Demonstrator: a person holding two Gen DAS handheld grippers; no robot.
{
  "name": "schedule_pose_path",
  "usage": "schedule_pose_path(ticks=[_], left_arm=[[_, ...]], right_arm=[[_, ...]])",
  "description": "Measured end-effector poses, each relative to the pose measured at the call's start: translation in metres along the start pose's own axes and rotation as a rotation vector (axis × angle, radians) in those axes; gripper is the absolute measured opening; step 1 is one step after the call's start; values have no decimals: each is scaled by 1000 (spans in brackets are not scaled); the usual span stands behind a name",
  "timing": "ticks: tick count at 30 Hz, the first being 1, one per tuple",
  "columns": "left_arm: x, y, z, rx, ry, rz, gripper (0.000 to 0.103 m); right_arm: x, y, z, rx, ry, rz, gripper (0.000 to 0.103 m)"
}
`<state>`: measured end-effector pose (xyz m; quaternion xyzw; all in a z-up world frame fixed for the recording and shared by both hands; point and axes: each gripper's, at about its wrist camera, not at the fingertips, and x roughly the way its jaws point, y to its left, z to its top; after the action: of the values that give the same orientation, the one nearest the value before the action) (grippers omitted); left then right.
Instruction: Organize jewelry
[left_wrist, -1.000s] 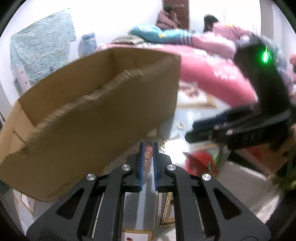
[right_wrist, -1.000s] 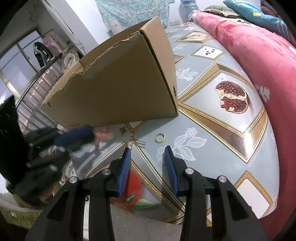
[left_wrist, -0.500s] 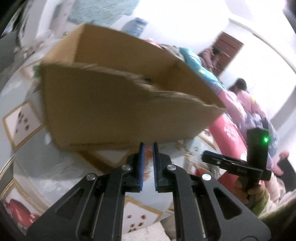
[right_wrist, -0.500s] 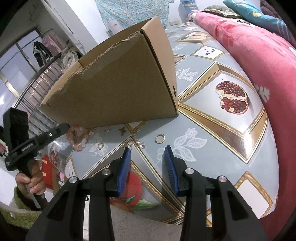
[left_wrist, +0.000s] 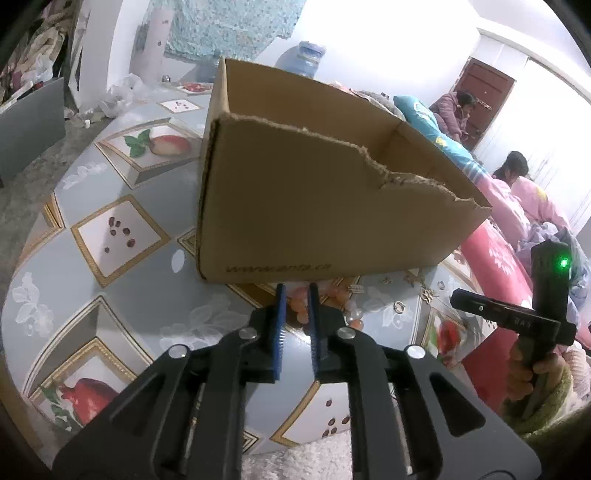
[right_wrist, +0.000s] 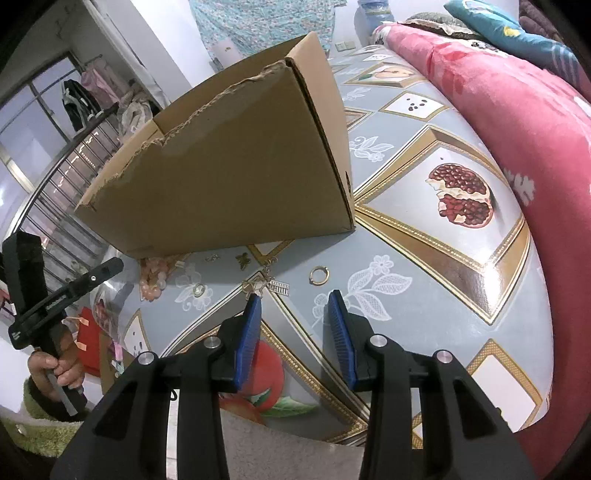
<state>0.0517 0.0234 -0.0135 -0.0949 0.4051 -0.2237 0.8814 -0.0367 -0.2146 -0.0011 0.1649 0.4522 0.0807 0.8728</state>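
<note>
An open cardboard box (left_wrist: 332, 206) with a torn rim stands on the patterned table (left_wrist: 110, 280); it also shows in the right wrist view (right_wrist: 229, 173). Jewelry lies in front of it: a pink bead bracelet (right_wrist: 153, 280), a gold ring (right_wrist: 318, 275), a charm cluster (right_wrist: 262, 284), small earrings (right_wrist: 242, 260). My left gripper (left_wrist: 294, 291) is nearly closed with a narrow gap, hovering just before the bracelet (left_wrist: 325, 299), holding nothing. My right gripper (right_wrist: 293, 299) is open above the table, near the charm cluster and ring.
A pink quilted bed (right_wrist: 517, 110) borders the table on the right. Two people (left_wrist: 517, 177) sit in the background near a brown door. The table edge and a green rug (right_wrist: 44, 432) lie close to me. A water jug (left_wrist: 301, 59) stands behind the box.
The left gripper swung and pulled back, so the box and table now sit squarely ahead with the bracelet just beyond its tips. The right gripper stayed still and open.
</note>
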Motion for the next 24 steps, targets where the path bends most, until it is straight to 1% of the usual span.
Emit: schedule_pose_path(ticks=[2,5,9,13,14,15,17,18,21,22,24], left_arm=[[-4,-3,1,15,-13,-1,16],[-5,-11,3,42,-17,-25,21],[3,-24,0,91,19,-65,25],[16,-42,-7,147,60,-87,38],[19,-44,-8,153,70,-92,39],[22,-45,-10,157,84,-89,42],[23,-46,-13,169,91,-57,45],[22,-44,-13,166,109,-45,46],[17,-35,-15,137,124,-32,46],[15,-29,-17,126,139,-6,46],[11,-22,-18,113,126,11,47]], right_arm=[[0,0,0,-3,0,-4,38],[0,1,0,-6,0,-10,38],[1,2,0,-6,0,-12,38],[1,1,0,-8,1,-11,38],[1,1,0,-9,1,-11,38],[1,2,0,-10,1,-12,38],[0,2,0,-13,0,-12,38],[0,1,0,-13,1,-12,38],[0,1,-1,-12,-1,-8,38],[1,1,-1,-11,0,-7,38],[1,1,-1,-12,-1,-3,38]])
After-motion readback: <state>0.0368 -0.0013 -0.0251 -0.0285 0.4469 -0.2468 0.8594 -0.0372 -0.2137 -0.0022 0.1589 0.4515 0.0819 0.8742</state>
